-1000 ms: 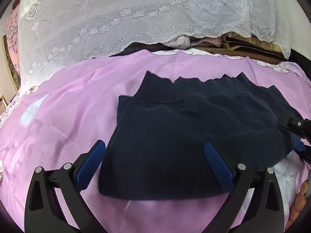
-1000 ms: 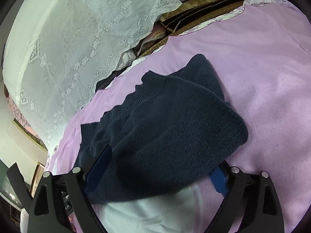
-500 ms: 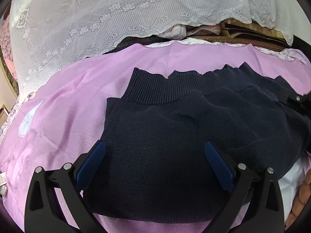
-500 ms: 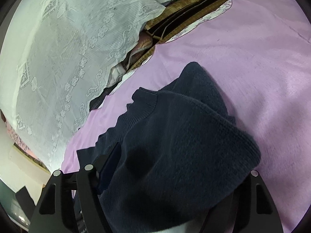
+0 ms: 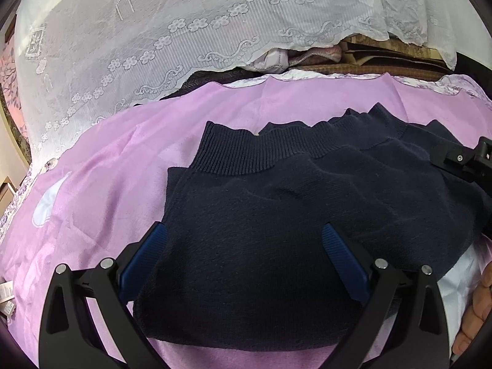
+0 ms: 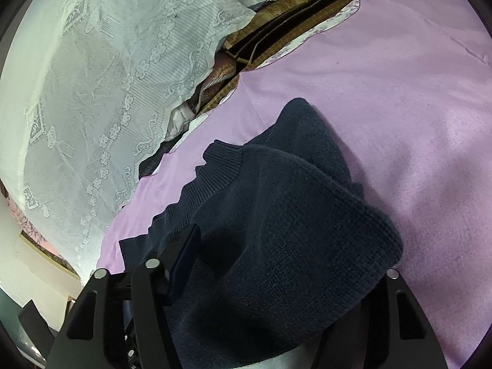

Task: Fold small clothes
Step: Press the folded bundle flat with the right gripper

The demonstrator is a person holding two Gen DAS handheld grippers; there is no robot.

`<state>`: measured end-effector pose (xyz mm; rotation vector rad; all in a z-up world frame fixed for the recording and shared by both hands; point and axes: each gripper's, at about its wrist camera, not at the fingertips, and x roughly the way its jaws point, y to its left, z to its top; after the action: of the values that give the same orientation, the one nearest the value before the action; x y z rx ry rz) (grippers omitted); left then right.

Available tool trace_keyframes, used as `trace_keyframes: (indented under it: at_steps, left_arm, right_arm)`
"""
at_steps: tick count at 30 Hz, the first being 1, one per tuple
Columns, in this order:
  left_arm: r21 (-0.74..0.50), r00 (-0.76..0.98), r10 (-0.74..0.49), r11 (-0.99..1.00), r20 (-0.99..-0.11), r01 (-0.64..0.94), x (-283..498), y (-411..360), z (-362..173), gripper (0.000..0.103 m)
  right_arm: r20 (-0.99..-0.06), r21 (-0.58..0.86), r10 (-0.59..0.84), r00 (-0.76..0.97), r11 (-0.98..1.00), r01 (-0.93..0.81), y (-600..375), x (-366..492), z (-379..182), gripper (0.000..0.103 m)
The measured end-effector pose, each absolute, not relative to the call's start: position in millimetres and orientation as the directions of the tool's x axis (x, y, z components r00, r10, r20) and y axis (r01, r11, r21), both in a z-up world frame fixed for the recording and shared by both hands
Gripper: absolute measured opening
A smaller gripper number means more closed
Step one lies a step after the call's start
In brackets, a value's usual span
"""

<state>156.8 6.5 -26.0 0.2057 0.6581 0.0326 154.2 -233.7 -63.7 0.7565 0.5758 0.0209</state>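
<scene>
Left gripper (image 5: 243, 255) stood wide apart over the navy sweater (image 5: 307, 215), clamping nothing. Right gripper (image 6: 276, 276) also stood apart, sweater cloth lying between its fingers.

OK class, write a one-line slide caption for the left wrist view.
Open left gripper poised over a navy knit sweater on a pink sheet, lace curtain behind.

navy sweater (image 5: 276, 246): 1 | pink bedsheet (image 5: 101, 190): 1 | lace cloth (image 5: 153, 30): 1 | claws: 2
</scene>
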Motion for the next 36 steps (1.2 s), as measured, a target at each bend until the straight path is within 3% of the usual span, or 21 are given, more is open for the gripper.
trace_keyframes:
  at_steps: [22, 36]
  left_arm:
    - [0.221, 0.791, 0.107, 0.975, -0.602, 0.037, 156.7, 4.2, -27.5, 0.098]
    - [0.243, 0.804, 0.119, 0.97, -0.583, 0.032, 152.4, 3.6, -26.5, 0.098]
  right_arm:
    - [-0.488, 0.654, 0.223, 0.844, 0.734, 0.184, -234.3, 153.2, -64.8, 0.06]
    - [-0.471, 0.683, 0.232, 0.851, 0.706, 0.185, -241.2, 150.3, -67.5, 0.043]
